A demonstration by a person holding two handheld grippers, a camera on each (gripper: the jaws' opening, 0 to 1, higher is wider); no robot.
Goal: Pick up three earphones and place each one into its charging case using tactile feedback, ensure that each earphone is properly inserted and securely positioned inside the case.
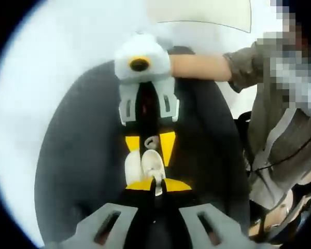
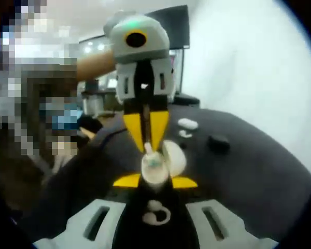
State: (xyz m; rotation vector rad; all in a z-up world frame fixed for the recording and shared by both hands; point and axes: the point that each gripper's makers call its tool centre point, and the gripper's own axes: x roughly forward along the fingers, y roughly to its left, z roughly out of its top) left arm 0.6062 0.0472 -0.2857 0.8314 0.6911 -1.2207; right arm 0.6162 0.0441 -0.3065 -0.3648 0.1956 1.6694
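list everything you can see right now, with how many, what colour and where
charging case: one, white, lid open, held in the right claw
earphone: one, white, pinched by the left claw over the open case
second case: one, white, on the mat, far side
loose earphone: one, white, beside that case
dark object: one, black, on the mat; cannot tell what
mat: one, dark grey, round
person's sleeve: olive

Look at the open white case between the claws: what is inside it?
In the right gripper view, the case holds an earbud going in under the left claw. The case's depths and the bud's seating are hidden.
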